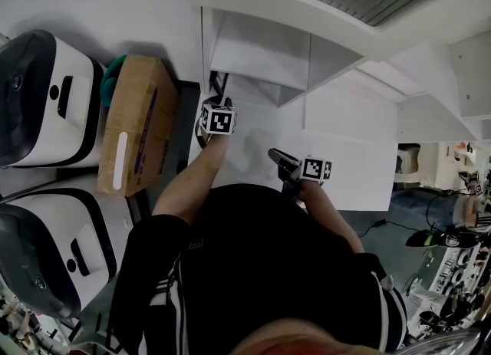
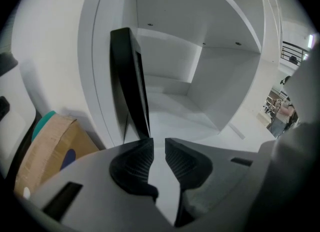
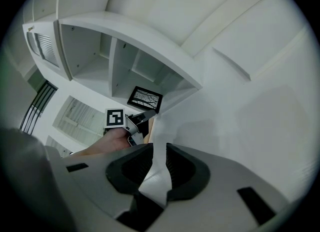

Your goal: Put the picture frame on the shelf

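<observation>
FRAME: your picture frame (image 2: 131, 83) stands upright in the shelf (image 2: 225, 75) compartment, long axis vertical, edge-on to your left gripper (image 2: 158, 147) | POSITION: just beyond the jaw tips, outside their gap | LEFT: jaws apart, empty | RIGHT: right gripper (image 3: 156, 153) jaws apart, empty

In the left gripper view, the picture frame (image 2: 131, 80) is standing upright on its edge inside a compartment of the shelf (image 2: 225, 85), near the compartment's left wall at the centre-left of the frame. The left gripper (image 2: 159, 148) is sitting just in front of it at the bottom centre. In the head view, a cardboard box (image 1: 138, 127) is lying just left of the shelf, and two machines (image 1: 46, 96) are sitting further left, one above the other along the left edge.
</observation>
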### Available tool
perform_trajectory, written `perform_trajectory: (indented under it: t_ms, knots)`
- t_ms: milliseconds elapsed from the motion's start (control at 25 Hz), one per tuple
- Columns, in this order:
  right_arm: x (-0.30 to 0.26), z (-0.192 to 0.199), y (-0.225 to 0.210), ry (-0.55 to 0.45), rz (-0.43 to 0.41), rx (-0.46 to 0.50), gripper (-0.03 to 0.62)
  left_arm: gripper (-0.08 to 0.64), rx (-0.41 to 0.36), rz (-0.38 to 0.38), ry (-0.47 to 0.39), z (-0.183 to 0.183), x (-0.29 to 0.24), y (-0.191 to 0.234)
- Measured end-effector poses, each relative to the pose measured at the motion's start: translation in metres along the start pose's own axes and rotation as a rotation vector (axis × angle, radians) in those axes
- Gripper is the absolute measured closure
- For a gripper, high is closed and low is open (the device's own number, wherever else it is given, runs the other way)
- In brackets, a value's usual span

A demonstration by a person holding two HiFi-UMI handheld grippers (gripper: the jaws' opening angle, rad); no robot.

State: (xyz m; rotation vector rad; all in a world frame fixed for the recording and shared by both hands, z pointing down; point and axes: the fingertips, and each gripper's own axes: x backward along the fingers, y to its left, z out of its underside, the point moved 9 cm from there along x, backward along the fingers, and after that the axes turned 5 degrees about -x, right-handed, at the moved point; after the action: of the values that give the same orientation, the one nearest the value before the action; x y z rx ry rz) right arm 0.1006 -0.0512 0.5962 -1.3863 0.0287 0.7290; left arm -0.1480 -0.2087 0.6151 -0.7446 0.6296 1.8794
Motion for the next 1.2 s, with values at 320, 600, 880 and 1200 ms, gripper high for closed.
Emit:
perform_trajectory:
  t_ms: [320, 600, 880, 1200]
  knots:
    - [0.001, -0.002, -0.001, -0.01, 0.008, -0.007, 0.5, 0.485, 0.002, 0.003, -0.001, -0.008, -0.01, 0.005]
    - [0.002, -0.002, -0.001, -0.012, 0.013, -0.018, 0.5, 0.485, 0.001, -0.003, -0.009, -0.017, -0.016, 0.012]
    - [0.006, -0.003, -0.002, -0.025, 0.025, -0.023, 0.5, 0.488, 0.013, 0.013, -0.003, -0.022, -0.027, 0.012]
    - [0.007, 0.002, -0.002, -0.05, 0.021, -0.023, 0.5, 0.488, 0.01, 0.039, 0.006, -0.017, -0.022, 0.008]
